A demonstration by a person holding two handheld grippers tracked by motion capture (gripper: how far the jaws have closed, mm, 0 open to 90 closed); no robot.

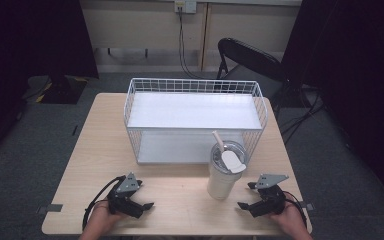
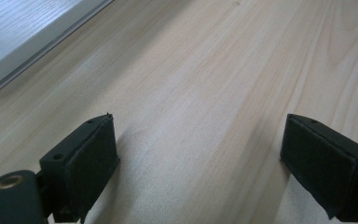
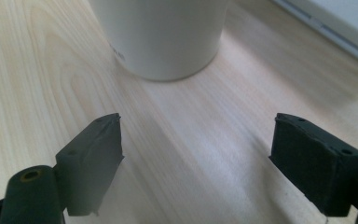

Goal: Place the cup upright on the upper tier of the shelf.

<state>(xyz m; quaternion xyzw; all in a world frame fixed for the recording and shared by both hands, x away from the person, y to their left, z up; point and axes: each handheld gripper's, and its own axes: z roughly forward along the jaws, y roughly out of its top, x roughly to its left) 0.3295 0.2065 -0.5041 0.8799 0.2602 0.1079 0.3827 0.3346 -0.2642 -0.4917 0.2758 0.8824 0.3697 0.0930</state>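
A tall white tumbler (image 1: 224,170) with a clear lid and a straw stands upright on the wooden table (image 1: 95,145), in front of the right half of a white wire shelf basket (image 1: 195,117). My right gripper (image 1: 246,196) rests open on the table just right of the tumbler, jaws pointing at it; in the right gripper view the tumbler's base (image 3: 163,32) stands a short way beyond the open gripper (image 3: 196,158). My left gripper (image 1: 143,196) lies open near the front left, holding nothing. In the left gripper view its jaws frame bare wood, the gripper (image 2: 200,163) wide open.
The basket has an upper white shelf and a lower board (image 2: 23,37) on the table. A black folding chair (image 1: 247,57) stands behind the table at the right. Dark curtains flank both sides. Bare wood lies between the grippers and at the table's left.
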